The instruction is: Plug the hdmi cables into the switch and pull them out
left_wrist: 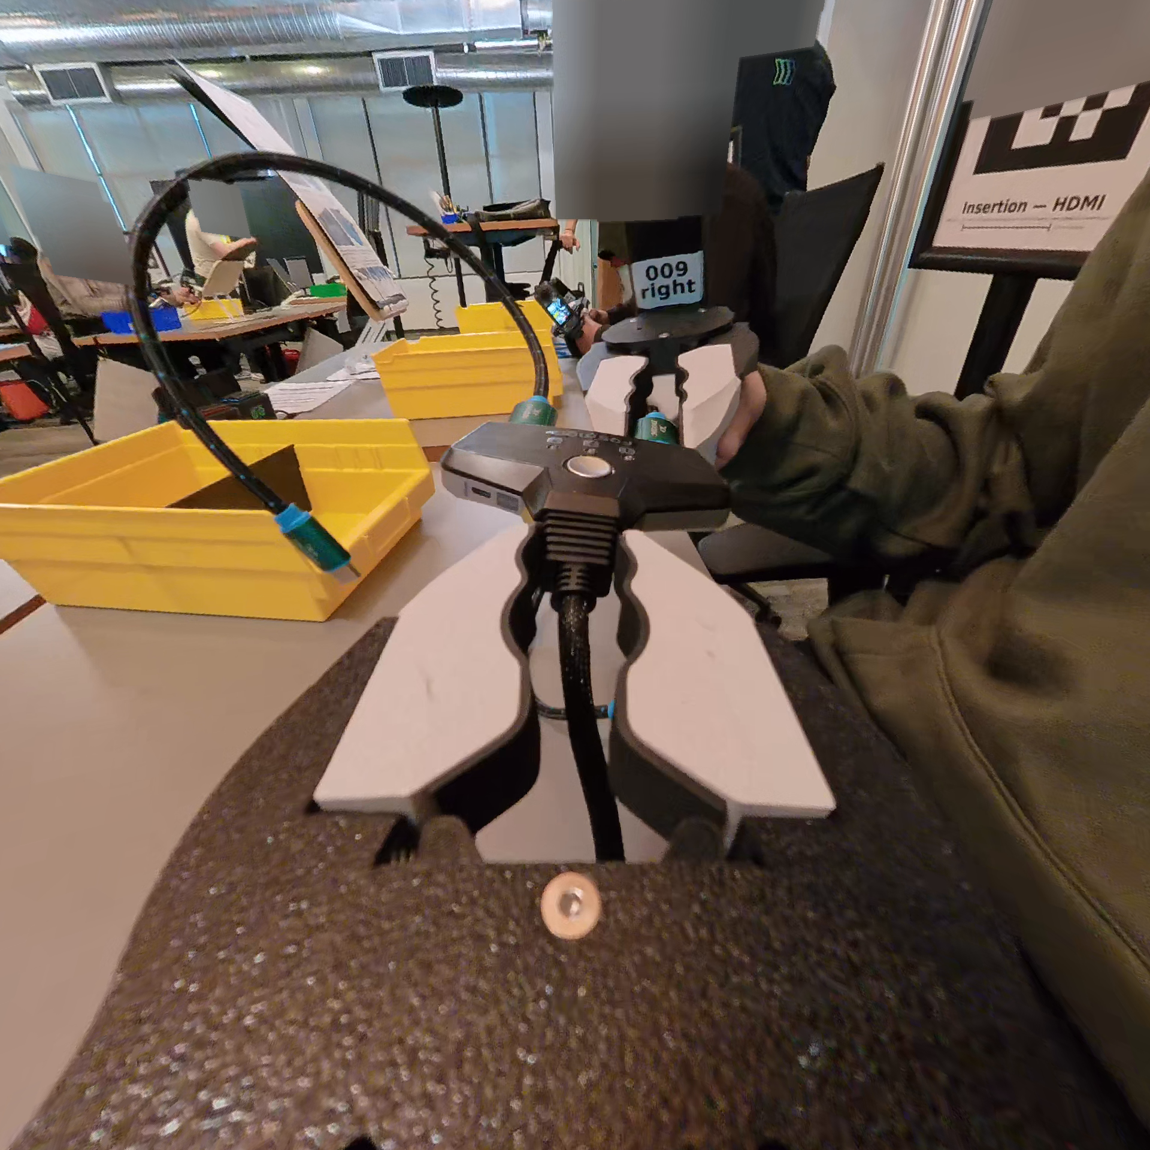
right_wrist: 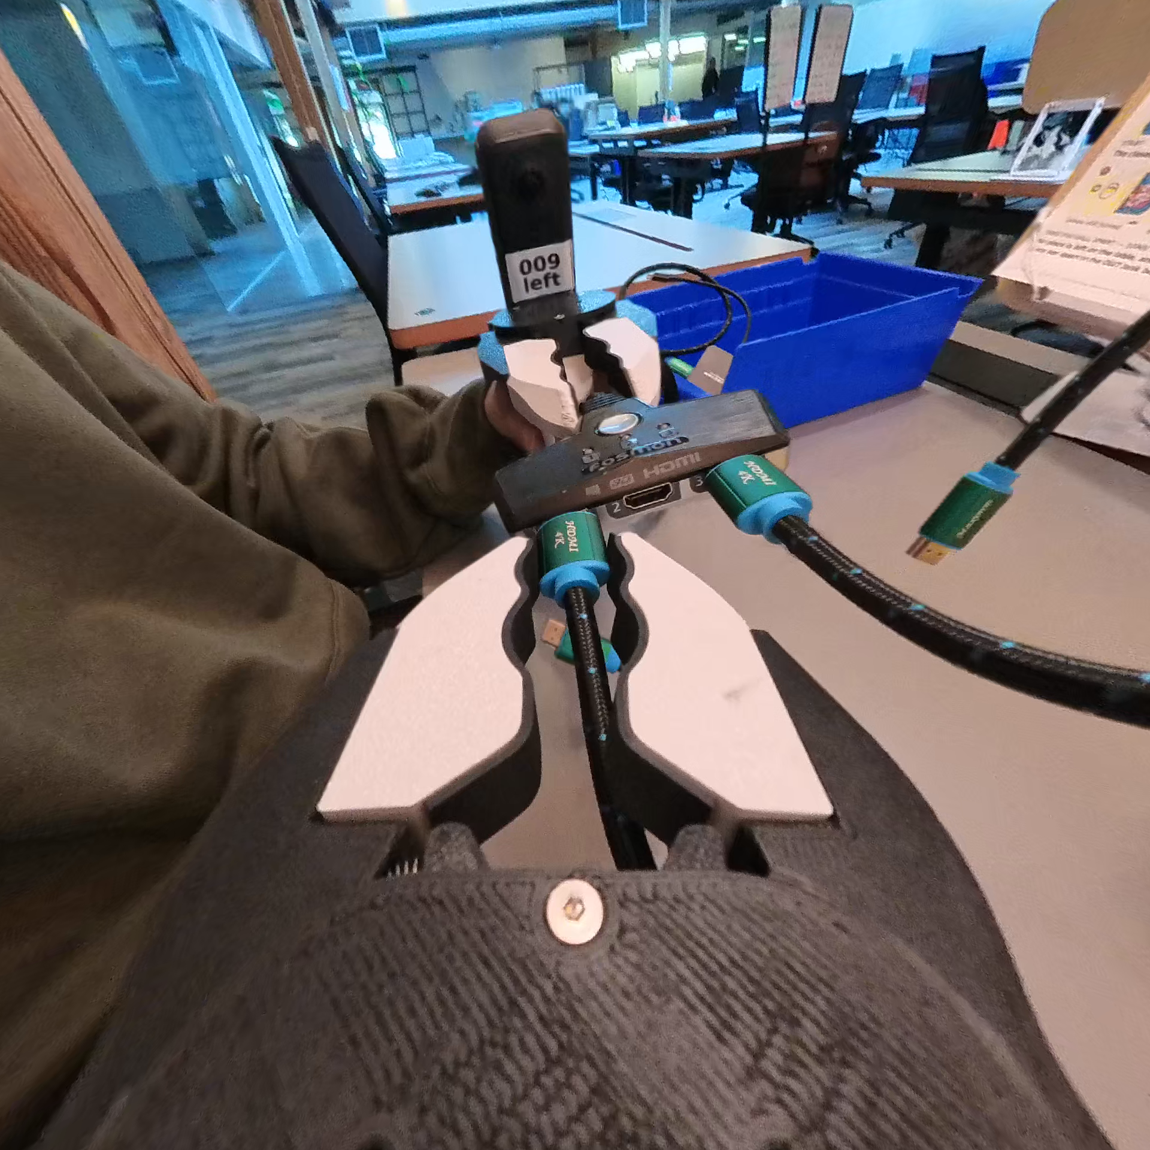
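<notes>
1. Office desk (right_wrist: 933,871) scene, yellow bins (left_wrist: 186,516) behind.
2. Left gripper (left_wrist: 572,560) has its jaws clamped on the switch's (left_wrist: 585,473) ribbed cable collar, holding it up off the desk.
3. Right gripper (right_wrist: 569,560) jaws pinch a green HDMI plug (right_wrist: 567,547) seated in the switch.
4. Another plug (right_wrist: 756,491) sits in the far port; its loose end (right_wrist: 961,516) dangles.
5. Green sleeves (left_wrist: 871,448) reach in from the sides.

Middle port (right_wrist: 649,498) free between plugged cables (right_wrist: 756,491)
</notes>
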A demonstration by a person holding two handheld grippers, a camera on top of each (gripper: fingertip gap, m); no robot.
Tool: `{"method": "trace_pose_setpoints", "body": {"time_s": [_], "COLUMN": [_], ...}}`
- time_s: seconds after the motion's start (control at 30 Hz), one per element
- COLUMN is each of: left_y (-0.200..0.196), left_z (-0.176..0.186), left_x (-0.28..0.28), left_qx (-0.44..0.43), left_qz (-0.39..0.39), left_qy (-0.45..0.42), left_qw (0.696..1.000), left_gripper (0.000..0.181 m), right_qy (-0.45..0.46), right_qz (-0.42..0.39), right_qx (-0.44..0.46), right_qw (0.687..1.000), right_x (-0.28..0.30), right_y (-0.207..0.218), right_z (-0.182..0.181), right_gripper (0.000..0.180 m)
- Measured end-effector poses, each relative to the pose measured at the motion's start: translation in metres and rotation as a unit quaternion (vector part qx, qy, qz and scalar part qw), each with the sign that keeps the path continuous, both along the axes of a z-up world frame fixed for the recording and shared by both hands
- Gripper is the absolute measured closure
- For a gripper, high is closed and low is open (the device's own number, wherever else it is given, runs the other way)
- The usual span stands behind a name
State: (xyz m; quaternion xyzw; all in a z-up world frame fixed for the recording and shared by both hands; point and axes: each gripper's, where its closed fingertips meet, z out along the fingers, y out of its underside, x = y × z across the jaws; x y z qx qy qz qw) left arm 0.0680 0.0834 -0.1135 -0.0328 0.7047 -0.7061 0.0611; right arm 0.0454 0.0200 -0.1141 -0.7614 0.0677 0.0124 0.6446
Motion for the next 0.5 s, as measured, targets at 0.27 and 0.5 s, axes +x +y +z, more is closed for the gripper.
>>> {"method": "trace_pose_setpoints", "body": {"time_s": [0.27,0.5], "left_y": [0.0008,-0.0024], "left_z": [0.0,-0.0026], "left_x": [-0.0022,-0.0031], "left_qx": [0.001,-0.001], "left_qz": [-0.011,-0.021], "left_qy": [0.023,0.043], "left_qw": [1.0,0.999], "left_gripper": [0.159,0.159], "right_qy": [0.006,-0.012], "right_qz": [0.017,0.02], "right_qx": [0.008,-0.026], "right_qw": [1.0,0.999], "right_x": [-0.001,0.0], "right_y": [-0.0008,-0.0052], "right_z": [0.0007,0.002], "right_gripper": [0.158,0.158]}}
